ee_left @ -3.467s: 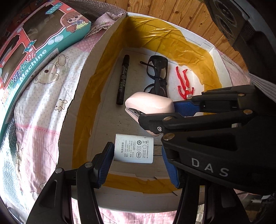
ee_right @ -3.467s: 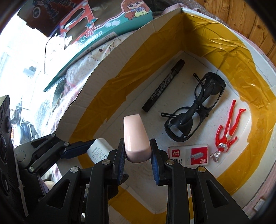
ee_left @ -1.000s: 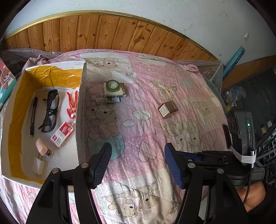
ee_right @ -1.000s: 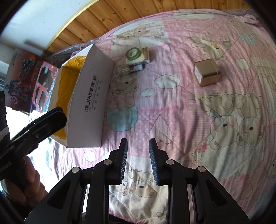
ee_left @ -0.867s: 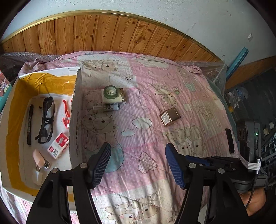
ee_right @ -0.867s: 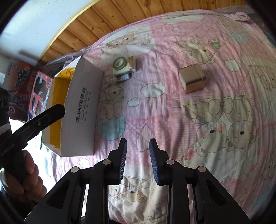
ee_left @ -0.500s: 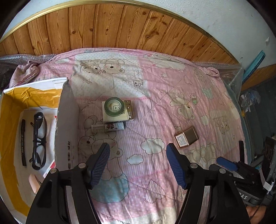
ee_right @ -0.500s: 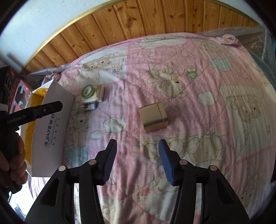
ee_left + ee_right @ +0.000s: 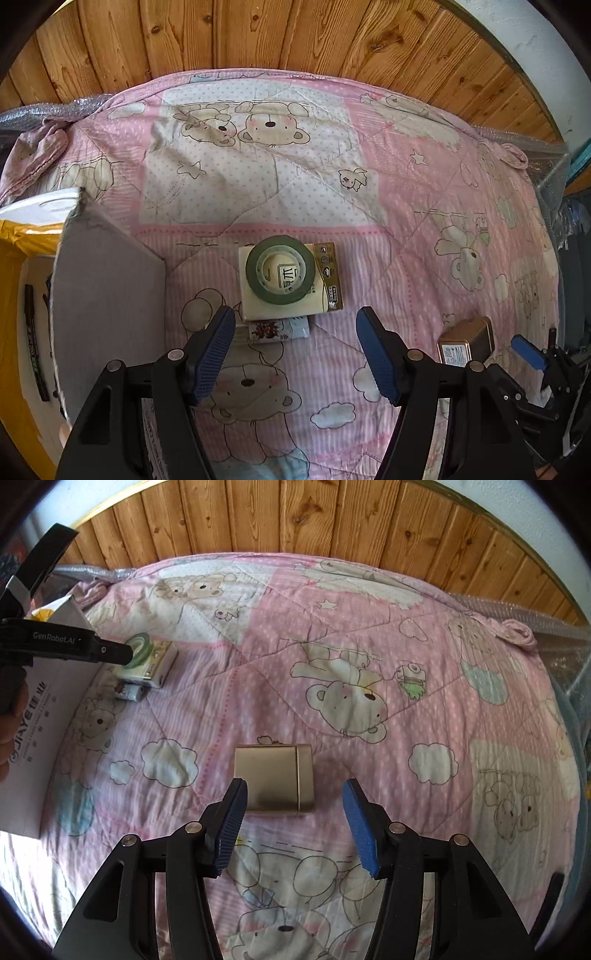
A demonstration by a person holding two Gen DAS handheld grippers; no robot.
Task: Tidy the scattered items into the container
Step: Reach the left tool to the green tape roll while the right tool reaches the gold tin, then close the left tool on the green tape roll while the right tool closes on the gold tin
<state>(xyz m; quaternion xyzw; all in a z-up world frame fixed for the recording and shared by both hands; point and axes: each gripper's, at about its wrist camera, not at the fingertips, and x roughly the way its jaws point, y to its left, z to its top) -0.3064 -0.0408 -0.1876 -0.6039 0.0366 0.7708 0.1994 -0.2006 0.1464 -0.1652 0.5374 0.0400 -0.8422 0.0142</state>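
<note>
A green tape roll (image 9: 280, 268) lies on a cream tissue pack (image 9: 291, 284) on the pink bear quilt, with a small printed packet (image 9: 279, 330) just in front of it. My left gripper (image 9: 295, 350) hangs open just short of them, empty. A gold tin (image 9: 275, 779) lies on its side on the quilt; my right gripper (image 9: 293, 819) is open right behind it, fingers either side of its near edge. The same tin (image 9: 466, 341) shows at the left view's right. The white cardboard box (image 9: 107, 295) with yellow tape stands at left, holding a black marker (image 9: 35, 347).
Wooden panelling (image 9: 332, 520) backs the bed. Bubble wrap (image 9: 535, 616) lines the bed's far edge. A hand (image 9: 11, 716) holds the left gripper's body (image 9: 62, 646) beside the box wall (image 9: 44, 716). Open quilt (image 9: 406, 701) stretches right of the tin.
Both grippers let go of the charger and pink item in the box, then swung out over the quilt. The right gripper opened and closed in on the gold tin; the left neared the tape roll.
</note>
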